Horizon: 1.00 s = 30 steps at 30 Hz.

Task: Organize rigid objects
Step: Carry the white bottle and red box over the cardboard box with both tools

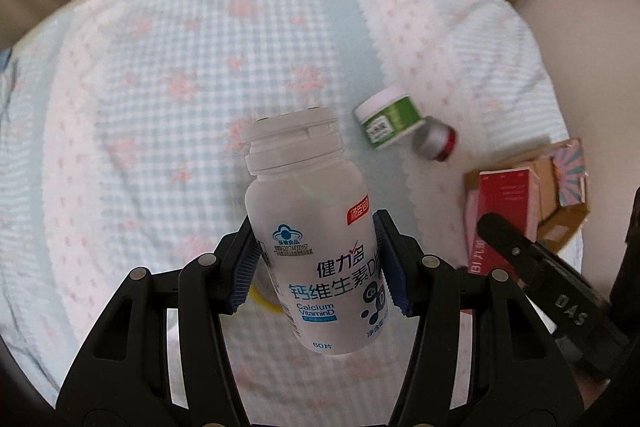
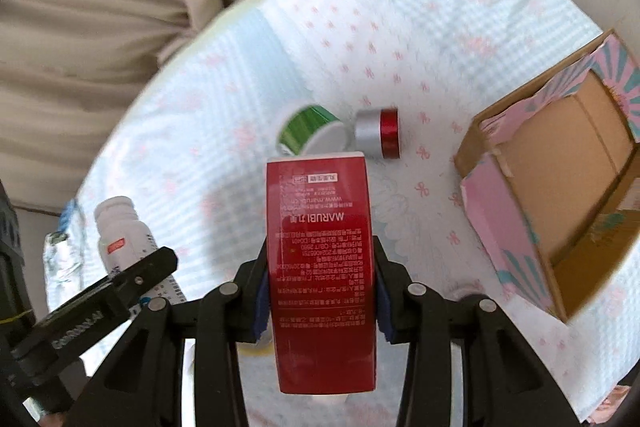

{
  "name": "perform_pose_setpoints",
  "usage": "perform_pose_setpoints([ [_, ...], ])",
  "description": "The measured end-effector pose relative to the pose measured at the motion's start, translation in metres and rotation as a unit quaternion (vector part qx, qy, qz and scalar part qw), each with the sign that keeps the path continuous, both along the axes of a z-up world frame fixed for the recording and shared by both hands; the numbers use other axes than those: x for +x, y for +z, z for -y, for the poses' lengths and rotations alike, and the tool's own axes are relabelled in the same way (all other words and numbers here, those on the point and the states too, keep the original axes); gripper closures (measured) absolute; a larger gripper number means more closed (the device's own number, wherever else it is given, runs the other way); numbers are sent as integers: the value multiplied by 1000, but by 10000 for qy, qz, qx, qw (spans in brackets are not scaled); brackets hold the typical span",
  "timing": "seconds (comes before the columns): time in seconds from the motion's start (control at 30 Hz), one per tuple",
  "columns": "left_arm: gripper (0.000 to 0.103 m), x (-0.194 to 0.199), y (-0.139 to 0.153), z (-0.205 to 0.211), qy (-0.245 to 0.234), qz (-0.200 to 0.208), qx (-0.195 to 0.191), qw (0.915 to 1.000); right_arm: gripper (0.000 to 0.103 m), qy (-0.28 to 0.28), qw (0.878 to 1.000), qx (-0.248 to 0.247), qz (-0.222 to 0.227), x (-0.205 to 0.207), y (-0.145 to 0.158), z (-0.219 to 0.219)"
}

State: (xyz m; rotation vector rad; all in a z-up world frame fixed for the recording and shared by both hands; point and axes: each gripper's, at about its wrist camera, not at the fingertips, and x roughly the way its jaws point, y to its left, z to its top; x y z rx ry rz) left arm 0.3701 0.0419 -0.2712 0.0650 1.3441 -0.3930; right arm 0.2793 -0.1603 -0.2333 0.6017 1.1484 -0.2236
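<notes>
My left gripper (image 1: pixel 316 263) is shut on a white calcium tablet bottle (image 1: pixel 308 211), held above the bed; the bottle also shows in the right wrist view (image 2: pixel 124 231). My right gripper (image 2: pixel 320 275) is shut on a red MARUBI box (image 2: pixel 322 259), which also shows in the left wrist view (image 1: pixel 504 211). A green-and-white jar (image 1: pixel 388 123) and a silver-and-red jar (image 1: pixel 436 143) lie on their sides on the bedspread; both also show in the right wrist view, the green jar (image 2: pixel 308 131) and the silver-and-red jar (image 2: pixel 378 133). An open pink cardboard box (image 2: pixel 560 167) stands at the right.
The bedspread (image 1: pixel 180 75) is a blue-and-white check with pink bows. Beige curtain folds (image 2: pixel 100 47) hang behind the bed. A crumpled foil pack (image 2: pixel 60 251) lies at the left edge. A yellow item (image 1: pixel 264 301) peeks from under the bottle.
</notes>
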Motion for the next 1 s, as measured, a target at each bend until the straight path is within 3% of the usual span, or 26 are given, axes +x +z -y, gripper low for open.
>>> perform_pose_setpoints([
  [0.33,52,-65,104,50,-194,510,-354,9979,65,342,9977,-281,514,-51,110,24],
  [0.53,52,-105,138,109,-232,681,-553,9959,65,418,9944,-493,840,-78,151,68],
  [0.8,52,-135,142,195,-60,654,-650,9957,65,831,9895,-646,989,-110,176,142],
  [1.0,55,-142,115,258,-74,503,-586,9970,65,863,9915,-615,749,-118,153,207],
])
